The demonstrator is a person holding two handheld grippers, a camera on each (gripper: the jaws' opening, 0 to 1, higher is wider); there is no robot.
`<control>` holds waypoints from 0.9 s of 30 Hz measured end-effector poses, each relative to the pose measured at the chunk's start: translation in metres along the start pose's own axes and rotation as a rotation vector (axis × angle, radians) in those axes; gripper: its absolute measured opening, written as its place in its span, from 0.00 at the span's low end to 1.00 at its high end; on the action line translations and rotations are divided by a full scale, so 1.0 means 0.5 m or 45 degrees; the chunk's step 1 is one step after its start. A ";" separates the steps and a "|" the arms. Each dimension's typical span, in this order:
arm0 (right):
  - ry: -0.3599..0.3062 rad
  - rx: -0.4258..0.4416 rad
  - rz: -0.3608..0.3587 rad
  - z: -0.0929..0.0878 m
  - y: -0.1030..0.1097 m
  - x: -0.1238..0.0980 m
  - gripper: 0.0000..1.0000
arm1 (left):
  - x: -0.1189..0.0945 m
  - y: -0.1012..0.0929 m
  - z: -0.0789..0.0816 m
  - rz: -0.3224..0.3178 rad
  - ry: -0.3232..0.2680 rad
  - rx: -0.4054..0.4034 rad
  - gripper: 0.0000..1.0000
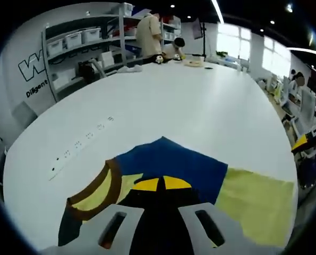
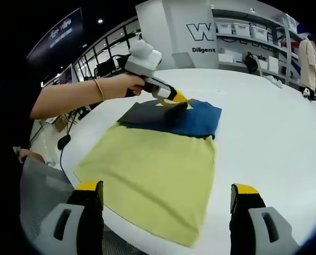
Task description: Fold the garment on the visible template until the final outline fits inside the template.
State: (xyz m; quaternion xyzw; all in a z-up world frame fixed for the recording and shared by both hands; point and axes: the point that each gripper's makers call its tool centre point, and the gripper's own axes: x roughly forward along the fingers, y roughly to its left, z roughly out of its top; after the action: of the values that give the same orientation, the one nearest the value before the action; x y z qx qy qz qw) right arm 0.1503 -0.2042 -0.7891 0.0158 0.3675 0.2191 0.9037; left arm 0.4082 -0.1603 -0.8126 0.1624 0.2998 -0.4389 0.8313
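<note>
1. The left gripper (image 2: 174,100), with yellow-tipped jaws, has its tips pressed together on the far edge of the blue part of the garment, pinching the cloth; in the left gripper view the 2 yellow tips (image 1: 161,184) meet over the fabric.
2. The right gripper (image 2: 166,204) hangs spread wide above the near edge of the garment, its 2 jaws well apart and holding nothing.
3. The 2-tone cloth garment (image 2: 158,159), yellow-green in front and dark blue behind with a brown-trimmed neckline (image 1: 97,194), lies flat on the large white table (image 2: 264,138), near the table's edge. I cannot make out a separate template outline under it.
4. Risk: the left pinch looks shallow, at the very hem, so the cloth could slip out when lifted and the fold would land crooked.
5. Risk: pulling with 1 side only may drag the whole garment toward the table edge, since the right gripper pins nothing.
6. Pose: the person's left forearm (image 2: 73,95), wearing a thin bracelet, reaches in from the side, roughly level, with the gripper angled down onto the cloth.
</note>
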 end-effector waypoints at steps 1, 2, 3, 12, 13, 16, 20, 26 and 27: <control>0.001 0.001 0.000 0.000 -0.001 0.001 0.99 | 0.002 0.002 -0.001 -0.001 -0.003 -0.030 0.00; 0.002 0.002 0.001 -0.001 -0.001 0.001 0.99 | 0.005 0.003 0.000 -0.006 -0.010 -0.060 0.00; 0.005 0.004 0.003 -0.002 -0.002 0.003 0.99 | 0.009 0.005 -0.001 -0.014 -0.012 -0.102 0.00; 0.009 0.005 0.005 0.000 -0.004 0.008 0.99 | 0.023 0.018 0.002 -0.015 -0.042 -0.199 0.00; 0.009 0.005 0.006 0.000 -0.004 0.009 0.99 | 0.023 0.017 0.006 -0.021 -0.056 -0.209 0.00; 0.010 0.008 0.003 0.001 -0.008 0.010 0.99 | 0.025 0.013 0.021 -0.050 -0.099 -0.257 0.00; 0.008 0.010 0.002 0.002 -0.008 0.011 0.99 | 0.038 0.018 0.018 -0.046 -0.102 -0.296 0.00; 0.003 0.013 -0.003 0.004 -0.011 0.011 0.99 | 0.054 0.019 0.000 -0.036 -0.076 -0.321 0.00; 0.004 0.015 -0.005 0.004 -0.012 0.011 0.99 | 0.055 0.023 -0.002 -0.021 -0.072 -0.318 0.00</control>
State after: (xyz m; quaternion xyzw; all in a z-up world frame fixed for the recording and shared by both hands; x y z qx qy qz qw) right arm 0.1573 -0.2074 -0.7924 0.0200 0.3702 0.2152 0.9035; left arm 0.4294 -0.1706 -0.8311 0.0429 0.3300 -0.4094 0.8495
